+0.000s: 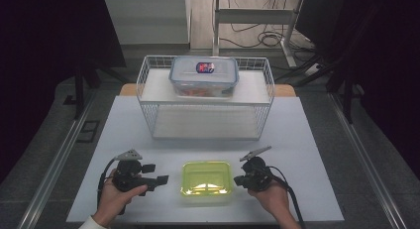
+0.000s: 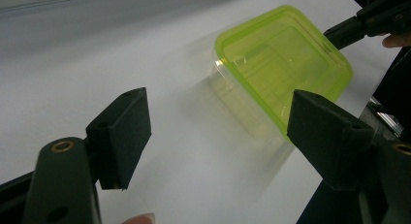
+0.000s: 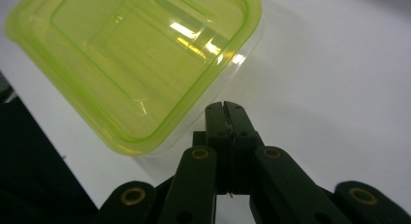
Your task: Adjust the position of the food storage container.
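Left gripper (image 2: 218,136) fingers (image 2: 123,134) spread wide, empty; right gripper (image 3: 225,107) fingers pressed together, empty, beside green-lidded container (image 3: 135,64).

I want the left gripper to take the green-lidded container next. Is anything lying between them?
Nothing visible does. The left gripper is open, with bare white table between it and the green-lidded container. The right gripper sits shut at the container's far side.

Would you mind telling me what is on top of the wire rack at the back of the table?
On the wire rack sits a clear lidded container with a blue-rimmed lid. Orange contents show through its wall, and a red-and-blue item under the lid; neither can be identified.
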A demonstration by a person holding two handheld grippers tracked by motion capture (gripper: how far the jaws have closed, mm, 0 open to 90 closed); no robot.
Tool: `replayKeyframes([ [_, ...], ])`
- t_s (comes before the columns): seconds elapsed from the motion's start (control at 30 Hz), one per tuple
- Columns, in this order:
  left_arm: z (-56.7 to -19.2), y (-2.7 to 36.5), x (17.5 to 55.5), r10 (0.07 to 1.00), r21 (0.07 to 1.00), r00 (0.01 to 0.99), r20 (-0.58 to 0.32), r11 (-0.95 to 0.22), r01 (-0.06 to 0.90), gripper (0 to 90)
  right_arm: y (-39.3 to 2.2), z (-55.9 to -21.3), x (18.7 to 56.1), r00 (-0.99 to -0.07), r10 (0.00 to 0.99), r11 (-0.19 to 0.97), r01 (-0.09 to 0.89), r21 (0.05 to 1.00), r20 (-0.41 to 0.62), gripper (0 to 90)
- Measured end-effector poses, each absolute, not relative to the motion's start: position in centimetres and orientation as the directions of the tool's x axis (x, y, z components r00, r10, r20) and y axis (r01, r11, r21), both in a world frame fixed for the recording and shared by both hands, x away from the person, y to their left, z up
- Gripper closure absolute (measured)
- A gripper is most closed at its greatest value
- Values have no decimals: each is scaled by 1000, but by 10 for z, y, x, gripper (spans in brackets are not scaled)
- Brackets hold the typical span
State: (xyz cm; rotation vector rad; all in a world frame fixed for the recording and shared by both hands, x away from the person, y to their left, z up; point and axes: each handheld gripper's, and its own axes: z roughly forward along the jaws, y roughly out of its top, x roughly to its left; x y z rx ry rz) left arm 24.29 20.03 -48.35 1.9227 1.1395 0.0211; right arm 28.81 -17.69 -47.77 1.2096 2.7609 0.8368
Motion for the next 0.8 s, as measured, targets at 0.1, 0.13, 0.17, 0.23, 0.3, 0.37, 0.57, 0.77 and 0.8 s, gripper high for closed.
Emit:
replayKeyframes([
  [0.1, -484, 200, 243, 718, 682, 579, -387, -199, 703, 229, -177, -478, 288, -703, 683, 559, 677, 480, 197, 894],
  [0.13, -484, 199, 243, 717, 681, 578, -390, -198, 705, 228, -177, -478, 287, -704, 683, 560, 676, 480, 194, 894],
  [0.17, -484, 199, 243, 717, 681, 578, -390, -198, 705, 228, -177, -477, 287, -705, 682, 559, 674, 482, 194, 894],
  [0.23, -484, 199, 243, 718, 680, 577, -389, -198, 706, 227, -180, -474, 287, -702, 688, 554, 671, 493, 182, 893],
  [0.3, -484, 200, 243, 718, 682, 577, -389, -198, 705, 226, -186, -469, 288, -692, 703, 537, 668, 514, 164, 889],
  [0.37, -484, 200, 243, 717, 682, 576, -392, -194, 706, 225, -195, -466, 289, -677, 716, 507, 673, 539, 171, 839],
  [0.57, -481, 198, 244, 710, 683, 569, -416, -170, 711, 218, -216, -462, 287, -637, 729, 384, 683, 622, 249, 545],
  [0.77, -479, 197, 243, 706, 689, 568, -423, -157, 708, 212, -237, -464, 279, -635, 664, 254, 688, 680, 395, 301],
  [0.8, -478, 196, 243, 706, 690, 566, -425, -152, 708, 212, -239, -465, 278, -629, 651, 227, 695, 682, 425, 286],
])
